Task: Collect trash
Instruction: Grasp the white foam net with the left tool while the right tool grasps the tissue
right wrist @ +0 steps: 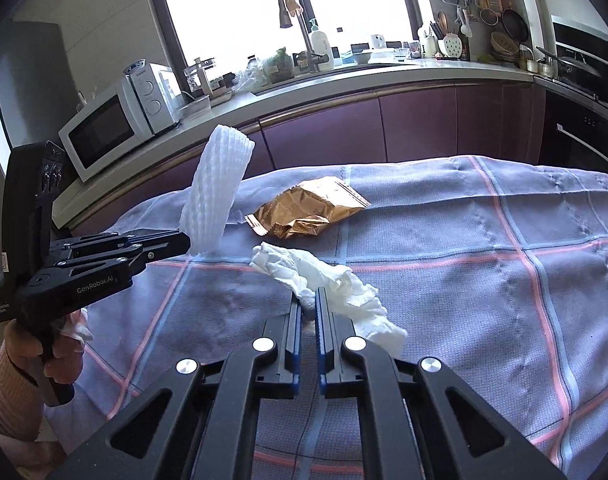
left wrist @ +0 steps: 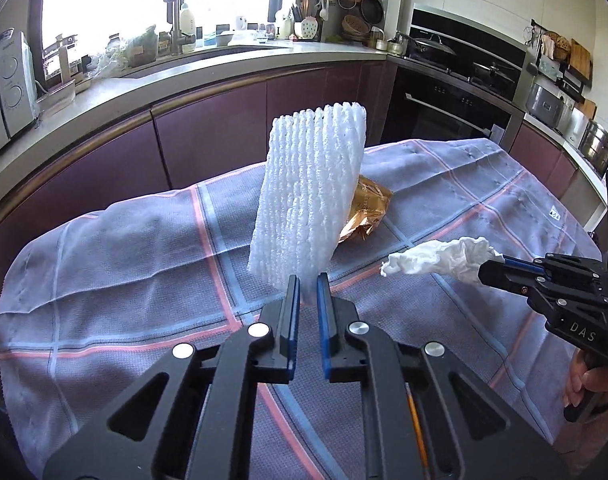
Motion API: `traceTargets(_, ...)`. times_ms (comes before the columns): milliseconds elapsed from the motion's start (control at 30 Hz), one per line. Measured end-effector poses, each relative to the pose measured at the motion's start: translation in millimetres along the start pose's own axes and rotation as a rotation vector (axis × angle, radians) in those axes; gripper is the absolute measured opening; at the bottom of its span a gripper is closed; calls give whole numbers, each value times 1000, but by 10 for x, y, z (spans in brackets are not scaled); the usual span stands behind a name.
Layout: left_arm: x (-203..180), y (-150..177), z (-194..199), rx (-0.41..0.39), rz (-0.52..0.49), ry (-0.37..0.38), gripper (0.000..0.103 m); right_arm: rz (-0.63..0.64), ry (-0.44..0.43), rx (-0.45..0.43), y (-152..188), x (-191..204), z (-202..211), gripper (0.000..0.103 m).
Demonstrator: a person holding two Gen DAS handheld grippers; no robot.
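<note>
With both claws already pinching trash, the pickup step looks done. The left gripper (left wrist: pixel 306 280) clamps the lower corner of the white foam net (left wrist: pixel 308 196), which stands upright above the checked cloth (left wrist: pixel 124 264). The right gripper (right wrist: pixel 308 300) nips the crumpled tissue (right wrist: pixel 328 280). The gold wrapper (right wrist: pixel 310 212) lies on the cloth at 12 o'clock, untouched. Next probably calls for carrying both to a bin, none in view. Readable: "DAS", "GenRobot.AI".

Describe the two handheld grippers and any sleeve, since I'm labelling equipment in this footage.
Both the left gripper and the right gripper are matte black scissor linkages with silver round pivot caps and blue-padded fingers. The left body reads "GenRobot.AI"; the right reads "DAS". A pink ribbed knit sleeve covers the left forearm.
</note>
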State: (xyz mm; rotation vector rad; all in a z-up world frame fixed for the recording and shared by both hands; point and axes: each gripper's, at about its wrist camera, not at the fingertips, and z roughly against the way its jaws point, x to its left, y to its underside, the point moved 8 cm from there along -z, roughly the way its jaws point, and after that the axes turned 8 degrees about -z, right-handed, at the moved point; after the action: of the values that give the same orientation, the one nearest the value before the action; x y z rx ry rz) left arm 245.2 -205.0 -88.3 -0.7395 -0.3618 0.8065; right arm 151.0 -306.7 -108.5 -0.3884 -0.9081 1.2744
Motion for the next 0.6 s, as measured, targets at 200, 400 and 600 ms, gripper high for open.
traceTargets(200, 158, 128, 360, -35, 37, 3, 9, 25, -62, -21, -23, 262, 113, 5)
traceTargets(400, 344, 356, 778, -68, 71, -17, 9, 47, -159, -14, 18, 618, 165, 5)
traceTargets(600, 589, 706, 1169, -75, 125, -42, 9, 81, -253, 6, 84, 1036, 162, 5)
